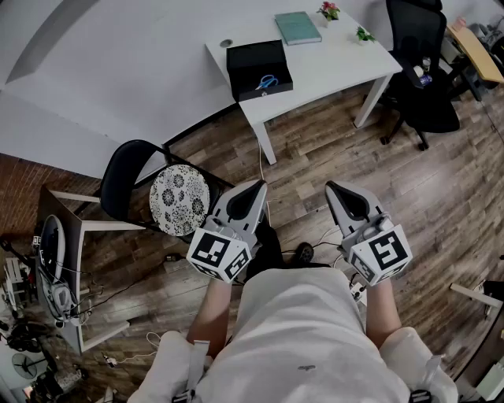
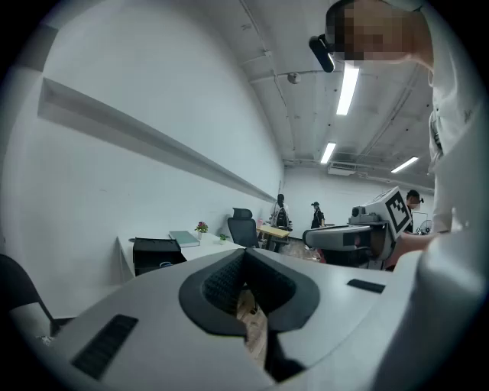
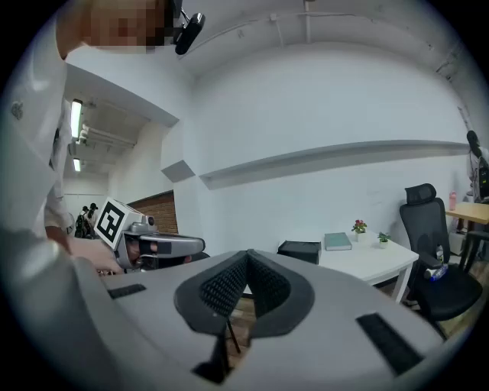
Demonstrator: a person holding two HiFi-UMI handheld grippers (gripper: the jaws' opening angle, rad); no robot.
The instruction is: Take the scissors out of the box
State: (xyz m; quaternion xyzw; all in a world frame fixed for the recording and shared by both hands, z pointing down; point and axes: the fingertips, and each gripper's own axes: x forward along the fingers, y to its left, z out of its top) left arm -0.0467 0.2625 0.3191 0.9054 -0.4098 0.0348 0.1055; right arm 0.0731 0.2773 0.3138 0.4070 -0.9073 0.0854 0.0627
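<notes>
A black box (image 1: 258, 69) lies open on the white desk (image 1: 331, 67) across the room, with blue-handled scissors (image 1: 266, 81) inside it. The box (image 2: 157, 254) shows small and far off in the left gripper view, and the same box (image 3: 299, 250) in the right gripper view. My left gripper (image 1: 255, 187) is held in front of my body, far from the desk, shut with nothing in it. Beside it, my right gripper (image 1: 333, 189) is also shut and empty. Both point toward the desk over the wooden floor.
A teal book (image 1: 298, 27) and two small potted plants (image 1: 329, 10) stand on the desk. A black office chair (image 1: 421, 67) is right of it. A black chair with a patterned cushion (image 1: 179, 200) and a cluttered side table (image 1: 59, 268) stand at my left.
</notes>
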